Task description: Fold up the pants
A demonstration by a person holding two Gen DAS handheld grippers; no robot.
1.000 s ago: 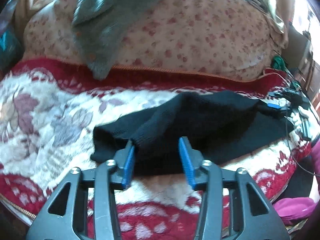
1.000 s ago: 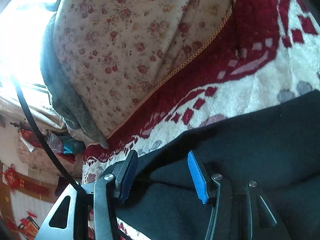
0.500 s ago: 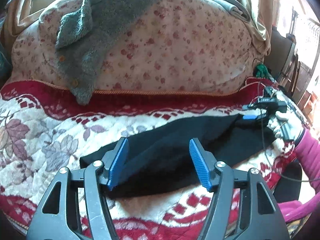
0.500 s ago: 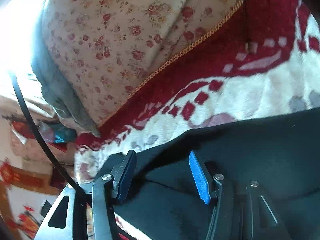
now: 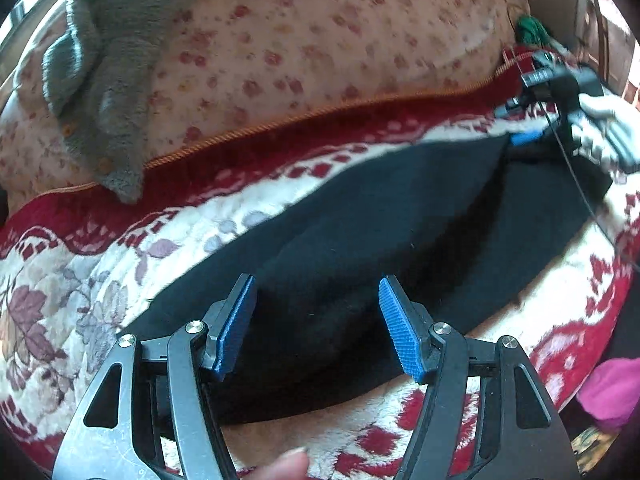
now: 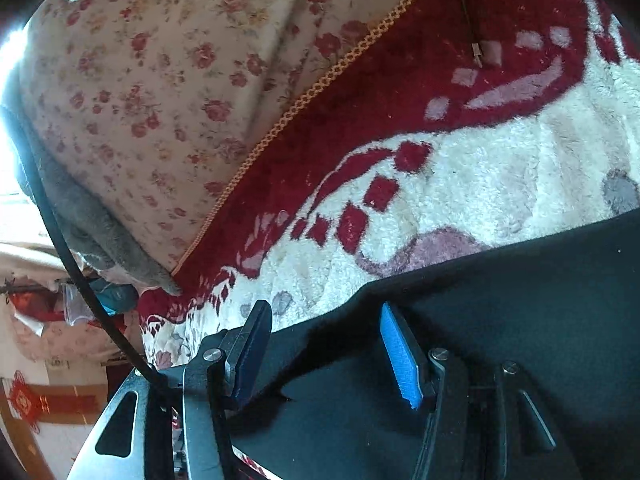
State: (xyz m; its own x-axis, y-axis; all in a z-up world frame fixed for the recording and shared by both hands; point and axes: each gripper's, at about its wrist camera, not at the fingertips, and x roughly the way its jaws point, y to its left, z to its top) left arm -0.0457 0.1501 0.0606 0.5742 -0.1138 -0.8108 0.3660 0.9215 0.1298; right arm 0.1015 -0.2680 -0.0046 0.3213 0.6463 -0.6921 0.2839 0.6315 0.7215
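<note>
Black knit pants [image 5: 360, 240] lie stretched lengthwise across a red-and-cream floral blanket, running from the near left to the far right. The fabric is plain, dark and soft, doubled over itself, with an upper layer forming a long diagonal fold above a lower layer that shows along the right. In the right wrist view, the pants [image 6: 500, 320] fill the near right, their edge straight against the cream pile.

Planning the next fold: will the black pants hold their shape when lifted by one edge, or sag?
Probably sag: the black pants lie limp, in soft folds, on the plush blanket. Their knit looks thick, so likely grippy, not slippery.
</note>
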